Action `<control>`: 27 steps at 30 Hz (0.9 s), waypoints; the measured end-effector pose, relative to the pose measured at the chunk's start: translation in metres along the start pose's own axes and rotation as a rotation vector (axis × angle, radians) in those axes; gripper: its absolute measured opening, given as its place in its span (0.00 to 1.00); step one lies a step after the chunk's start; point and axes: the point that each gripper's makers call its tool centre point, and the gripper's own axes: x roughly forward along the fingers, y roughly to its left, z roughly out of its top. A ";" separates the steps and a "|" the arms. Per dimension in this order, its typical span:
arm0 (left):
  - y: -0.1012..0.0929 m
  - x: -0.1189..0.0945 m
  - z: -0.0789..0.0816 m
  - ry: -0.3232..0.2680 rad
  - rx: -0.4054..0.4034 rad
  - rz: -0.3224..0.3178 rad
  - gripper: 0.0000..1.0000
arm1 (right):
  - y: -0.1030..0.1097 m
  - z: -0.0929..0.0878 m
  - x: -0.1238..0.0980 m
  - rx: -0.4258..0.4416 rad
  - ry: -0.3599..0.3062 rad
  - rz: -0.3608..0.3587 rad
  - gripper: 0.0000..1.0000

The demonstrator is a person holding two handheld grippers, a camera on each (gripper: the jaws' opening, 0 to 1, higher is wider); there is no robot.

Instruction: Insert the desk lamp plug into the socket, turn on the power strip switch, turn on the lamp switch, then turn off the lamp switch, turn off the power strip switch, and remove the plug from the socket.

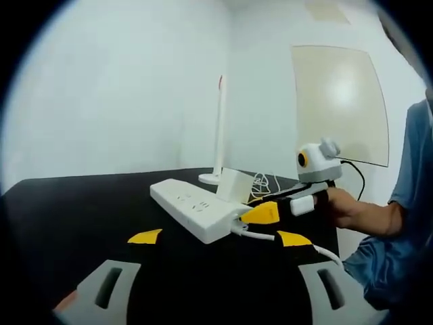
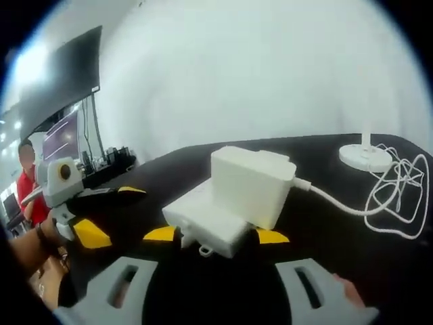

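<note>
- Desk lamp plug (image 2: 252, 184): a chunky white adapter block of smooth matt plastic with rounded corners, seen in the right gripper view seated on the near end of the power strip (image 2: 206, 220), directly ahead of the right gripper (image 2: 216, 237).
- Power strip: a long, flat white plastic bar lying on the black table (image 1: 81, 217). In the left gripper view it (image 1: 196, 208) runs diagonally from far left to near right, with socket slots on its top face and a white cord leaving its near end.
- Plug cable (image 2: 389, 196): thin, white and round, running right from the adapter into a loose tangle of loops beside the lamp base (image 2: 365, 156).
- Lamp: a round, flat white base with a slim white upright stem (image 1: 218, 128), standing at the far edge of the table behind the strip.
- Right gripper: grey jaws with yellow tips standing one on each side of the strip's near end, close against it; whether they press on it I cannot tell. In the left gripper view it (image 1: 270, 213) comes in from the right, held by a person's hand (image 1: 348, 206) with a blue sleeve.
- Left gripper (image 1: 220, 237): jaws set wide, yellow tips well apart, nothing between them; it sits just near of the strip.
- Table: matt black, smooth surface against plain white walls.
</note>
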 end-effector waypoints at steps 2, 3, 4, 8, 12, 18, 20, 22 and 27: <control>0.001 0.000 -0.001 0.008 0.006 0.002 0.61 | -0.002 0.000 0.001 -0.005 -0.002 -0.015 0.42; 0.001 0.000 -0.002 0.012 0.008 0.003 0.61 | -0.004 0.002 0.003 -0.005 -0.002 -0.018 0.42; 0.002 0.000 -0.003 0.016 0.009 0.004 0.61 | -0.004 0.002 0.002 -0.002 -0.002 -0.017 0.42; -0.001 -0.001 -0.003 0.019 0.011 0.006 0.61 | -0.003 0.002 0.003 0.000 -0.001 -0.015 0.41; 0.005 -0.003 -0.002 0.019 0.008 0.009 0.60 | -0.003 0.003 0.003 -0.004 -0.002 -0.020 0.38; 0.000 -0.004 -0.001 0.023 0.009 0.011 0.60 | -0.003 0.003 -0.001 -0.014 0.009 -0.029 0.35; 0.000 -0.005 -0.001 0.024 0.006 0.011 0.60 | -0.002 0.004 -0.003 -0.003 0.008 -0.018 0.35; -0.001 -0.005 -0.001 0.024 0.009 0.011 0.60 | 0.004 0.006 -0.006 0.055 -0.006 0.018 0.38; -0.003 -0.005 -0.002 0.030 0.011 0.013 0.59 | 0.000 0.007 0.003 0.022 -0.001 0.010 0.43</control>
